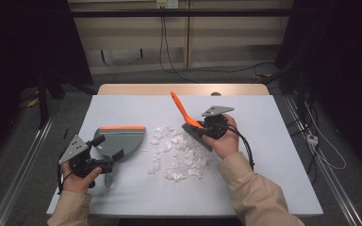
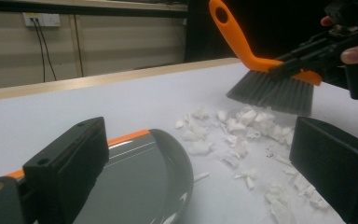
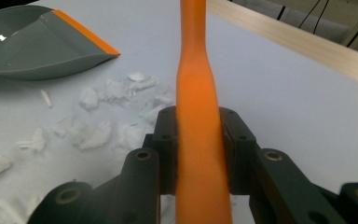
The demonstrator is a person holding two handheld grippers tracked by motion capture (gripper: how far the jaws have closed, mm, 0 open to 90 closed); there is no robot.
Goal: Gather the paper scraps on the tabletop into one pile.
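High view: we're holding the dustpan point(image 1: 122, 141) handle with the left gripper point(image 1: 104, 164), beside the paper scraps point(image 1: 176, 155) on the desk point(image 1: 273, 141). Right gripper view: right gripper point(image 3: 198, 154) is clenching the brush point(image 3: 196, 93) handle; we should be sweeping low towards the pan lip.

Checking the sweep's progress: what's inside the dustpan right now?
The dustpan's visible grey floor looks bare; white scraps lie beside it on the table. Its rear is hidden behind the left claw.

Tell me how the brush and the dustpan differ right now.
The brush is lifted, tilted, its bristles over the white paper scraps; the dustpan lies flat on the table beside them. The brush's handle is orange, the dustpan only orange-edged. The right gripper clamps the brush. Both are grey and orange.
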